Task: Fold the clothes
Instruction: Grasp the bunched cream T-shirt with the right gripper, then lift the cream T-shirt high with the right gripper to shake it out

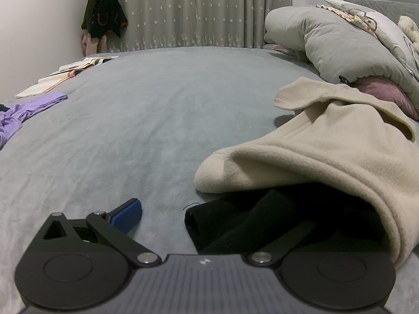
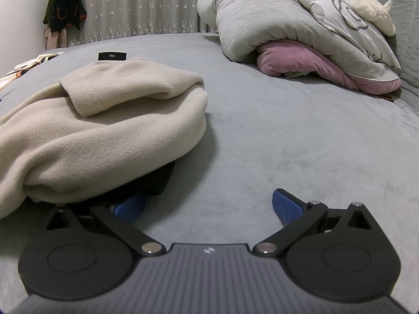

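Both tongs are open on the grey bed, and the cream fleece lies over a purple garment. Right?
Not quite: the garment under the cream fleece is black, as the left wrist view shows. Purple clothing lies apart, far left. Both tongs are open on the grey bed.

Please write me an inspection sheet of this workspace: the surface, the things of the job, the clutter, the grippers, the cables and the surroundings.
Surface: grey bed cover, smooth, mostly bare in the middle.
Job's things: cream fleece garment heaped over a black garment; purple garment at the bed's left edge.
Clutter: open books; rolled grey duvet on a pink blanket; plush toy; black label.
Grippers: left gripper open, one side hidden under the fleece; right gripper open, holding nothing.
Cables: nothing seen.
Surroundings: star-patterned curtain; hanging dark jacket.
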Tool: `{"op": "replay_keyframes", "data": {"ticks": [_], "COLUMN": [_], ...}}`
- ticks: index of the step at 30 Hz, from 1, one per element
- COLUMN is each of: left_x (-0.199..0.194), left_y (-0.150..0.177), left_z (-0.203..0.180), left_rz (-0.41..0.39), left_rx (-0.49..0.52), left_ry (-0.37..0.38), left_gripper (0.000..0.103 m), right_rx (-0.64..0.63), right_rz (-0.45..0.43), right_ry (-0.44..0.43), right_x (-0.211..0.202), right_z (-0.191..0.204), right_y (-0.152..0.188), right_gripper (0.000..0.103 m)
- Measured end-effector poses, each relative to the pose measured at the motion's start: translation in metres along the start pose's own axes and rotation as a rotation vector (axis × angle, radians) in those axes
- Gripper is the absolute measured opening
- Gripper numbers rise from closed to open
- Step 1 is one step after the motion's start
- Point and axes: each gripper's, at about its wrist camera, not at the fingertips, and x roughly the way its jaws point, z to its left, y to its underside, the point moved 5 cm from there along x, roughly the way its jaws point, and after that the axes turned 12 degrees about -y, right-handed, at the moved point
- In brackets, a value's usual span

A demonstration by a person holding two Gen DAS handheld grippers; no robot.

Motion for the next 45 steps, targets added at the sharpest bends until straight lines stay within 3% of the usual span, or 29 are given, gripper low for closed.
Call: {"op": "replay_keyframes", "data": {"ticks": [9,14,17,19,21,24,25,26,32,35,36,37,38,40,45], "left_x": [-0.020,-0.051,-0.067,-0.071,-0.072,-0.074,-0.076,-0.077,-0.081,-0.080,-0.080,-0.080,-0.080,-0.082,-0.088], "left_y": [-0.013,-0.014,-0.011,-0.016,-0.021,-0.028,-0.028,-0.028,-0.027,-0.026,-0.026,-0.025,-0.024,-0.025,-0.029], "left_z": [0.019,0.031,0.040,0.047,0.047,0.052,0.052,0.052,0.055,0.054,0.054,0.053,0.053,0.052,0.056], "left_rz": [-0.005,0.018,-0.013,-0.059,-0.073,-0.083,-0.086,-0.091,-0.100,-0.086,-0.082,-0.079,-0.076,-0.076,-0.086], "left_rx": [-0.028,-0.003,0.037,0.099,0.111,0.090,0.091,0.094,0.147,0.153,0.155,0.158,0.161,0.164,0.120], "left_ry": [0.021,0.040,0.033,0.038,0.037,0.073,0.093,0.112,0.121,0.140,0.145,0.147,0.150,0.160,0.210], "left_gripper": [0.103,0.103,0.103,0.103,0.103,0.103,0.103,0.103,0.103,0.103,0.103,0.103,0.103,0.103,0.103], "right_rx": [-0.035,-0.220,-0.353,-0.368,-0.326,-0.311,-0.365,-0.429,-0.591,-0.680,-0.645,-0.591,-0.564,-0.485,-0.258], "right_rz": [0.026,-0.047,-0.112,-0.136,-0.172,-0.204,-0.192,-0.180,-0.070,0.007,0.036,0.054,0.063,0.066,-0.138], "right_ry": [-0.007,0.070,0.214,0.228,0.146,-0.015,-0.034,-0.025,-0.094,-0.025,-0.025,-0.036,-0.043,-0.047,-0.058], "right_x": [-0.011,-0.036,-0.055,-0.064,-0.072,-0.075,-0.072,-0.068,-0.010,0.021,0.029,0.033,0.034,0.029,-0.060], "right_z": [0.002,0.005,-0.001,-0.010,-0.008,0.012,0.026,0.040,0.103,0.123,0.120,0.115,0.113,0.098,0.049], "right_y": [-0.006,-0.024,-0.032,-0.038,-0.041,-0.046,-0.046,-0.050,-0.075,-0.087,-0.094,-0.102,-0.105,-0.117,-0.143], "right_gripper": [0.102,0.102,0.102,0.102,0.100,0.076,0.061,0.057,0.056,0.056,0.056,0.043,0.010,0.010,0.009]}}
